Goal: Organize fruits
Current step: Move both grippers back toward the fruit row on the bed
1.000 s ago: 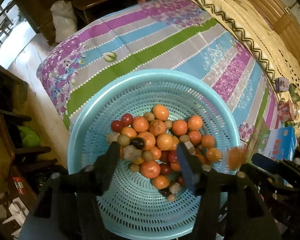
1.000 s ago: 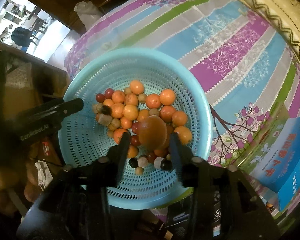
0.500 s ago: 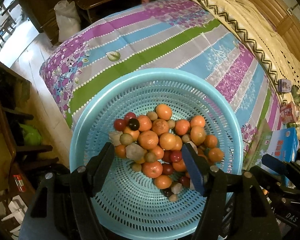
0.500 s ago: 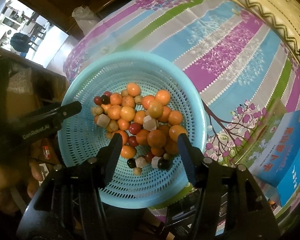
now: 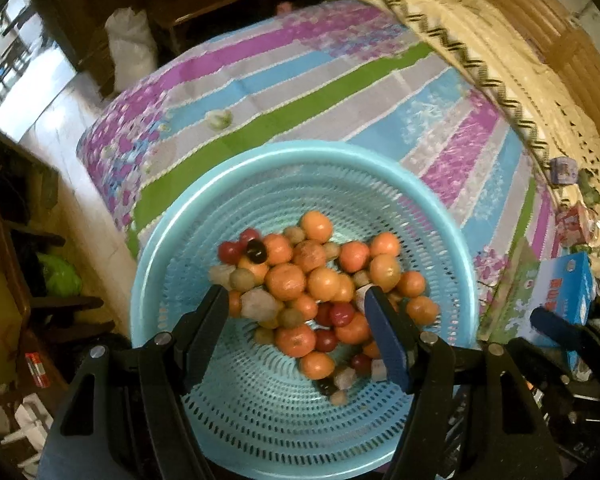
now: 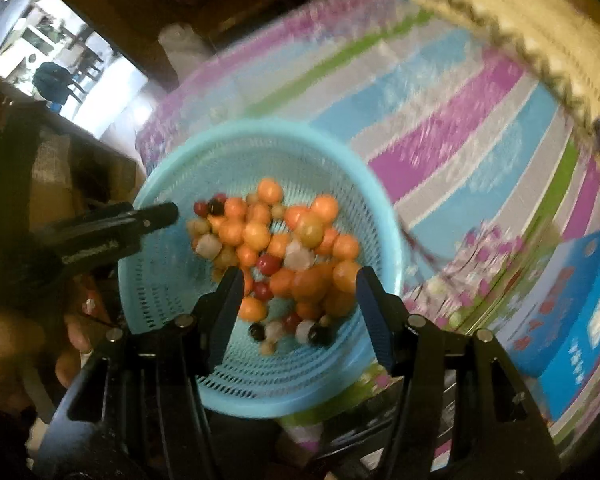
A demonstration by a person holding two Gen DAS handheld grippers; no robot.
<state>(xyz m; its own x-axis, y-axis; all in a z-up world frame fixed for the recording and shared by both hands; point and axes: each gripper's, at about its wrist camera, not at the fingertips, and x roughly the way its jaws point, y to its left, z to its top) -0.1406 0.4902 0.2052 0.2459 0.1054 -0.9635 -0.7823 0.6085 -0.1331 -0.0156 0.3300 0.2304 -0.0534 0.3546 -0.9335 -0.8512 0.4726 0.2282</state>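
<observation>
Above basket [image 5: 172, 236] — right gripper [image 6: 296, 280] now empty.

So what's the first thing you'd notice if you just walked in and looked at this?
Your eye goes straight to the big turquoise basket on the near edge of the bed, with a bright heap of orange and dark red fruits piled in its middle. Behind it spreads a striped bedsheet in purple, blue, green and grey. Both the left gripper and the right gripper hover open and empty above the heap.
</observation>
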